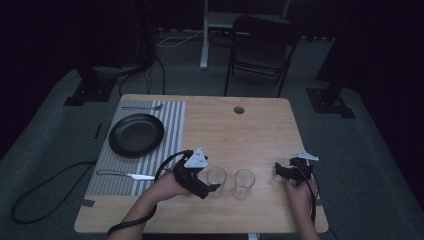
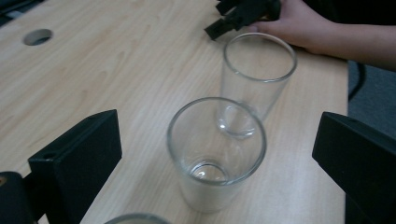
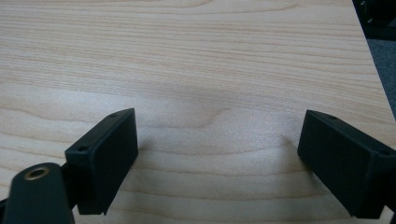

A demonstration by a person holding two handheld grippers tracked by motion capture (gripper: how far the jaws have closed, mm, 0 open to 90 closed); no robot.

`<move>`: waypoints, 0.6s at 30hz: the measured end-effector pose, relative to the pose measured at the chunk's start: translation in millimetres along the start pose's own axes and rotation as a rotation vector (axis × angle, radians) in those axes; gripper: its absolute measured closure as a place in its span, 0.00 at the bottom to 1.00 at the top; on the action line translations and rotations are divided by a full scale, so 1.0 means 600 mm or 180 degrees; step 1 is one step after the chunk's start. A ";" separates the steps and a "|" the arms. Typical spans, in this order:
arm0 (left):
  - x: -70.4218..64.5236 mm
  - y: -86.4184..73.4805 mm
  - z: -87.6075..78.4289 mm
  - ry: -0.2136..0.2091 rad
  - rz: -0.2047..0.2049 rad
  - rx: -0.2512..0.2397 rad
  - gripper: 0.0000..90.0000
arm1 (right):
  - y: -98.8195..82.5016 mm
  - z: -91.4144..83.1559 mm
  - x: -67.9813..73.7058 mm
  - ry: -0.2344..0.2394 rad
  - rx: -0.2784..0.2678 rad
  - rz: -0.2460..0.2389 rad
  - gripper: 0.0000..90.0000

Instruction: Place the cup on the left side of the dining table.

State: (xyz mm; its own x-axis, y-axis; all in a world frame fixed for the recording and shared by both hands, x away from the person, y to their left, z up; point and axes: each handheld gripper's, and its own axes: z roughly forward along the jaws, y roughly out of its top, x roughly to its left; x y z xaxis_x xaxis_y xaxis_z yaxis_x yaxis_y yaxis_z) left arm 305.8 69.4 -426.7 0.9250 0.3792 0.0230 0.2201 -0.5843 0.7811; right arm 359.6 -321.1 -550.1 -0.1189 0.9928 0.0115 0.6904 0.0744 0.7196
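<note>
Left gripper view looks down between spread black jaws at two clear, smooth, round drinking glasses, both upright on the pale wood-grain table [image 2: 116,70]: the nearer short glass [image 2: 216,154] between the jaws, untouched, the taller glass [image 2: 254,79] just behind it. High view shows the left gripper [image 1: 212,186] beside them. The right gripper [image 1: 281,171], jaws spread, rests on bare wood, well apart.
</note>
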 end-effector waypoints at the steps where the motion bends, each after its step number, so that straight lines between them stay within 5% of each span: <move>1: -0.001 0.002 0.003 -0.0004 0.0009 0.0010 0.02 | 0.000 0.000 0.000 0.0000 0.0000 0.0000 0.13; 18: -0.017 0.039 0.047 -0.0131 0.0150 0.0200 0.02 | 0.000 0.000 0.000 0.0001 0.0000 -0.0004 0.13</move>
State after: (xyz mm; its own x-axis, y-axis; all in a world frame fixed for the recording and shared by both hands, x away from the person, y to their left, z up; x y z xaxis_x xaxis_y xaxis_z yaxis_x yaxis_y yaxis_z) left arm 310.4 31.9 -426.3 0.9464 0.3213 0.0321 0.1940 -0.6451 0.7390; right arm 359.6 -321.1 -550.0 -0.1200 0.9927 0.0108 0.6902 0.0756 0.7197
